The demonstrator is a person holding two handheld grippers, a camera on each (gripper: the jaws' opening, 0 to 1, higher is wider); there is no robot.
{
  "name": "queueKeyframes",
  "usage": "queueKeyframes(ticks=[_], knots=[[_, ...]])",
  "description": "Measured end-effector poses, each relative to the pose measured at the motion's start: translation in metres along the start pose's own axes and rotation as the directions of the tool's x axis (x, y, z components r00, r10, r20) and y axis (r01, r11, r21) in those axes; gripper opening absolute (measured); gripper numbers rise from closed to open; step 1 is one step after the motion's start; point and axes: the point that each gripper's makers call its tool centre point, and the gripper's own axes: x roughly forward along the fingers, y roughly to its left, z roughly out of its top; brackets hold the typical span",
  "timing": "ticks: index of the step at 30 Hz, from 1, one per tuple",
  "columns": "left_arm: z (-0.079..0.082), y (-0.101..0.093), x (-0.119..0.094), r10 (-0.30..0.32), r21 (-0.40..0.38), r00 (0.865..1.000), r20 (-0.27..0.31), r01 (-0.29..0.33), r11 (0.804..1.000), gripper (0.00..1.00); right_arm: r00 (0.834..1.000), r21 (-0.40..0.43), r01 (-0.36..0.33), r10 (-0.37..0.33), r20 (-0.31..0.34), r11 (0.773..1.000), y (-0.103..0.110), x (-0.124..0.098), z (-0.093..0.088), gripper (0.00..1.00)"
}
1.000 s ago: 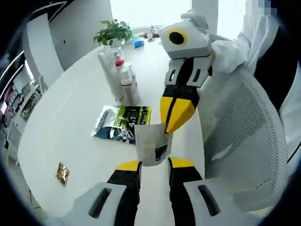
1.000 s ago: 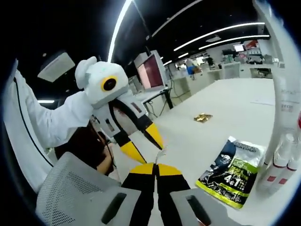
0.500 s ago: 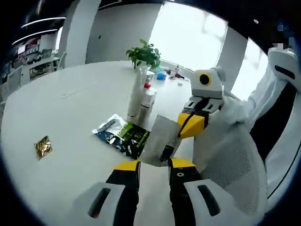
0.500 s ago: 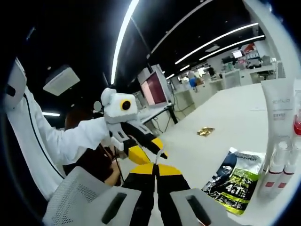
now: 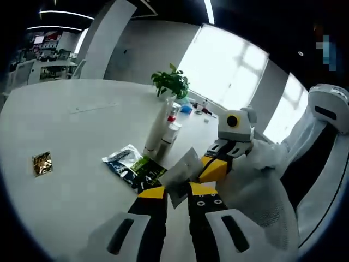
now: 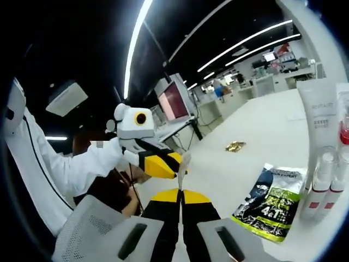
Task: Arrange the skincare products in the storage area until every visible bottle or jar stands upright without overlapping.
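A small white sachet [image 5: 182, 170] hangs over the round white table [image 5: 82, 125]. My right gripper [image 5: 211, 169] comes in from the right and is shut on the sachet's right edge. My left gripper [image 5: 175, 192] sits below it, jaws a little apart, with the sachet's lower corner between them. In the right gripper view the sachet [image 6: 183, 164] rises edge-on from my right gripper [image 6: 180, 192], and the left gripper [image 6: 175, 168] points at it. A tall white tube [image 5: 158, 126] and red-capped bottles [image 5: 171, 131] stand upright on the table.
A dark and green pouch [image 5: 134, 168] lies flat beside the tube [image 6: 316, 123] and bottles [image 6: 322, 185]. A gold wrapper [image 5: 42, 162] lies far left; a potted plant [image 5: 172, 83] stands behind. A white mesh chair [image 5: 256, 204] and a white sleeve [image 6: 76, 169] are close by.
Both views have swung upward with my hands. The left jaws have narrowed around the sachet. The right gripper still holds the sachet, now lower and closer to the left jaws.
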Motion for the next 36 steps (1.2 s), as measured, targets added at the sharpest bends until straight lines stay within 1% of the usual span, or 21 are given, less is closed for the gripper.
queueKeyframes(ticks=[1,2,3,6,10,11,12,13,14,16,17,18,21,22,25,28,29,31,33,36], knots=[[0.002,0.0,0.001,-0.002,-0.008,1.0,0.01,0.002,1.0,0.07,1.0,0.0,0.001,-0.001,-0.005,1.0,0.0,0.0,-0.001,0.0],[0.005,-0.005,0.002,-0.02,-0.028,0.999,0.035,0.021,0.999,0.06,1.0,0.005,0.012,-0.012,-0.013,1.0,-0.002,0.001,-0.003,0.0],[0.006,-0.006,0.003,-0.023,-0.031,0.999,0.042,0.024,0.999,0.06,0.999,0.01,0.019,-0.019,-0.027,1.0,-0.003,0.002,-0.006,0.0],[0.002,-0.006,0.007,-0.006,0.004,1.0,0.016,0.006,1.0,0.06,0.999,0.027,0.028,-0.027,-0.045,0.999,-0.005,0.002,-0.01,0.0],[-0.004,-0.006,0.011,-0.008,-0.004,1.0,0.004,0.008,1.0,0.11,0.997,0.052,0.042,-0.038,-0.066,0.998,-0.009,0.003,-0.014,0.0],[-0.005,-0.005,0.012,-0.007,-0.005,1.0,0.002,0.007,1.0,0.1,0.997,0.053,0.047,-0.043,-0.067,0.998,-0.009,0.002,-0.015,0.0],[-0.005,-0.001,0.012,0.022,-0.007,1.0,0.004,-0.022,1.0,0.07,0.997,0.054,0.051,-0.048,-0.067,0.997,-0.01,0.002,-0.015,0.0],[-0.004,0.002,0.013,0.044,0.012,0.999,0.006,-0.044,0.999,0.06,0.996,0.063,0.059,-0.055,-0.065,0.996,-0.012,0.002,-0.014,0.0],[-0.005,-0.001,0.013,0.034,0.01,0.999,0.006,-0.034,0.999,0.06,0.996,0.076,0.066,-0.061,-0.065,0.995,-0.013,0.003,-0.015,0.0],[-0.006,0.002,0.015,0.07,0.026,0.998,-0.009,-0.069,0.997,0.06,0.994,0.105,0.089,-0.082,-0.071,0.99,-0.018,0.004,-0.017,0.0],[-0.008,0.004,0.016,0.097,0.045,0.995,-0.018,-0.096,0.994,0.06,0.993,0.109,0.099,-0.091,-0.074,0.989,-0.019,0.005,-0.018,0.0],[-0.009,0.006,0.016,0.112,0.05,0.993,-0.023,-0.11,0.993,0.06,0.992,0.109,0.106,-0.098,-0.078,0.988,-0.02,0.006,-0.018,0.0],[-0.016,0.01,0.017,0.167,0.084,0.984,-0.058,-0.162,0.983,0.06,0.986,0.082,0.147,-0.14,-0.093,0.986,-0.024,0.01,-0.022,0.0],[-0.016,0.011,0.016,0.174,0.087,0.983,-0.062,-0.168,0.982,0.06,0.985,0.075,0.152,-0.144,-0.097,0.986,-0.025,0.011,-0.023,0.0],[-0.022,0.016,0.016,0.236,0.099,0.968,-0.089,-0.227,0.969,0.06,0.982,0.075,0.16,-0.151,-0.115,0.984,-0.028,0.015,-0.027,0.0],[-0.027,0.02,0.017,0.28,0.117,0.955,-0.101,-0.268,0.956,0.06,0.978,0.066,0.167,-0.157,-0.139,0.984,-0.028,0.02,-0.033,0.0],[-0.03,0.024,0.018,0.292,0.104,0.95,-0.11,-0.282,0.954,0.06,0.977,0.065,0.166,-0.155,-0.148,0.984,-0.028,0.021,-0.035,0.0],[-0.036,0.032,0.017,0.301,0.09,0.946,-0.125,-0.291,0.952,0.05,0.972,0.046,0.173,-0.163,-0.172,0.984,-0.029,0.022,-0.039,0.0],[-0.039,0.039,0.017,0.313,0.078,0.941,-0.13,-0.305,0.949,0.05,0.968,0.041,0.178,-0.168,-0.185,0.983,-0.028,0.024,-0.042,0.0],[-0.042,0.044,0.018,0.351,0.09,0.927,-0.135,-0.341,0.936,0.05,0.963,0.028,0.188,-0.178,-0.2,0.982,-0.031,0.028,-0.043,0.0]])
